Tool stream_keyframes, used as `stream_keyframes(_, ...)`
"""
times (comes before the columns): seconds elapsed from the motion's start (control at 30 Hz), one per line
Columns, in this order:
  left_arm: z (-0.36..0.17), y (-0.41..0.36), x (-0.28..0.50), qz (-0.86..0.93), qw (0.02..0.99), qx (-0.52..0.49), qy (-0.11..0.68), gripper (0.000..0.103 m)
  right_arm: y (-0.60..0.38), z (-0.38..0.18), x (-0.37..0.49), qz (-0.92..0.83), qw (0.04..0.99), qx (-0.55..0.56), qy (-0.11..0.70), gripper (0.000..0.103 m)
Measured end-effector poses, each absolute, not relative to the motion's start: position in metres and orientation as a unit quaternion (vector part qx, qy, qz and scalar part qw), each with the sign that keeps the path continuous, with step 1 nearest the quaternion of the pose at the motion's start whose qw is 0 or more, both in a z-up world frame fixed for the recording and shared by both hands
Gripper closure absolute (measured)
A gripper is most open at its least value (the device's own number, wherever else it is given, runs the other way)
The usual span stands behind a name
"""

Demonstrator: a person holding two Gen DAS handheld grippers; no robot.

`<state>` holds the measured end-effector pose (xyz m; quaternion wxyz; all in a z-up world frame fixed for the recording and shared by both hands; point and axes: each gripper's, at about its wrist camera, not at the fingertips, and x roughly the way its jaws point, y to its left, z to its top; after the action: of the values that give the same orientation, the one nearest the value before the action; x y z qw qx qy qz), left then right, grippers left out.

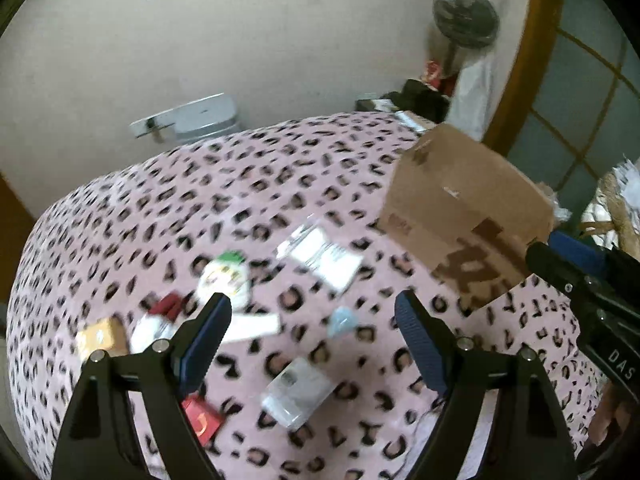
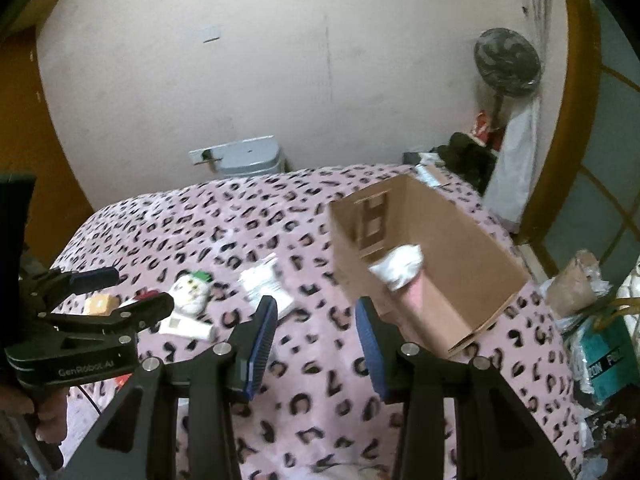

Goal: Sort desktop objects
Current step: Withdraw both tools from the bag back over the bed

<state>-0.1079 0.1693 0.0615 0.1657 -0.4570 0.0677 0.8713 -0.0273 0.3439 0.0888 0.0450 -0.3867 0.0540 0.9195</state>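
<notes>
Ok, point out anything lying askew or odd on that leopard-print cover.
The cardboard box sits at a slant, open top up, with only a white bundle inside. The loose items lie scattered at random angles: a clear plastic container on its side, a white packet skewed. Nothing looks spilled or broken, though blur hides detail.

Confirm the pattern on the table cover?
Pink cloth table cover with black leopard spots; left wrist view shows it best.

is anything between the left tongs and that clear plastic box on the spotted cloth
Nothing visible. The clear plastic box lies in the open on the cloth, just ahead of the left tongs, whose jaws stand wide and empty. The small blue item lies beyond it and the red box beside it.
</notes>
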Motion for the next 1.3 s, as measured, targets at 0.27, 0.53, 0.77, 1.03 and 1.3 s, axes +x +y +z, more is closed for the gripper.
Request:
stream_keyframes(0.27, 0.036, 0.1, -0.079, 0.874, 0.102, -0.473, 0.047, 0.018, 0.294, 0.06, -0.018, 0.911, 0.004, -0.409, 0.057, 0.062)
stream_keyframes(0.53, 0.006, 0.035, -0.052, 0.873, 0.04, -0.486, 0.018, 0.018, 0.254, 0.02, -0.009, 0.897, -0.034, -0.436, 0.062, 0.062)
stream_keyframes(0.77, -0.015, -0.009, -0.032, 0.872, 0.005, -0.49, -0.003, 0.018, 0.229, -0.009, -0.004, 0.883, -0.051, -0.462, 0.059, 0.062)
stream_keyframes(1.03, -0.056, -0.023, -0.019, 0.857, -0.001, -0.515, -0.009, 0.018, 0.223, -0.034, 0.003, 0.872, -0.052, -0.481, 0.072, 0.062)
stream_keyframes(1.3, -0.084, -0.01, -0.038, 0.85, 0.007, -0.527, -0.023, 0.008, 0.228, -0.06, -0.004, 0.859, -0.043, -0.501, 0.098, 0.062)
